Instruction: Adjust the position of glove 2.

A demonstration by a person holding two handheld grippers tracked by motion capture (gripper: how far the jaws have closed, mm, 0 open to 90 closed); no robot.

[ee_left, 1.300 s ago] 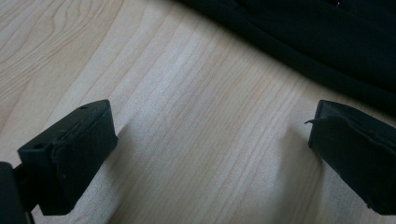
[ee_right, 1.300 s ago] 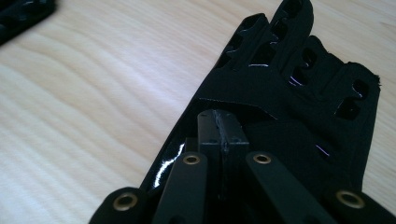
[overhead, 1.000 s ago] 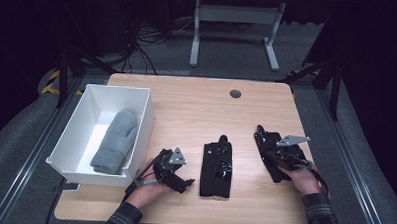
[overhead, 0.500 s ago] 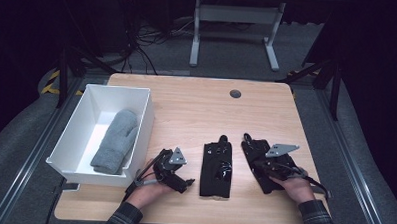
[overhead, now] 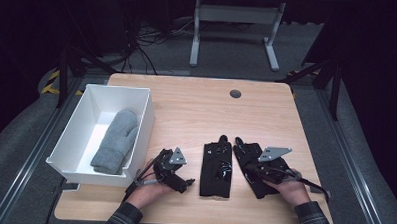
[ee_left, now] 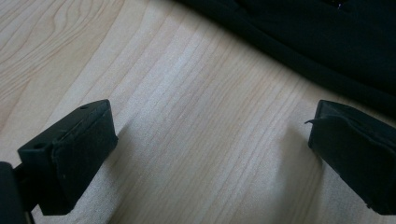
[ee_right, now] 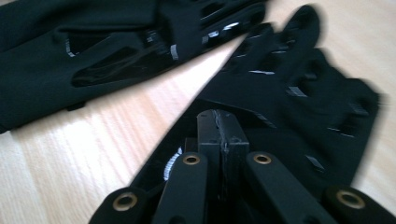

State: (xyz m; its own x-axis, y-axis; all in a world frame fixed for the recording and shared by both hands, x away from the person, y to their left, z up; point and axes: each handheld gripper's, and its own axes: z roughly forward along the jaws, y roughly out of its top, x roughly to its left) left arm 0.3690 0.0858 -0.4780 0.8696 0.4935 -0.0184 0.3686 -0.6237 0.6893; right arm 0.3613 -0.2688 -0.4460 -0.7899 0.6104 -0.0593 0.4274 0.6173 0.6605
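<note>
- Wooden table (overhead: 187,104) over grey floor; white bin (overhead: 145,121) at its left edge.
- Your right gripper (ee_right: 222,128) pinches the right black glove (overhead: 247,156); jaws together.
- Your left gripper (ee_left: 210,154) rests near the bin, jaws wide.

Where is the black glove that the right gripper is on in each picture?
High view: the right glove lies bottom right, under the right gripper.
Left gripper view: cannot tell which glove is at the top.
Right gripper view: centre right.
Shared landmark: the other glove.

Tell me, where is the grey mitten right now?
In the high view, the grey mitten lies inside the white bin at the table's left side, left of the left gripper and the two black gloves.
</note>
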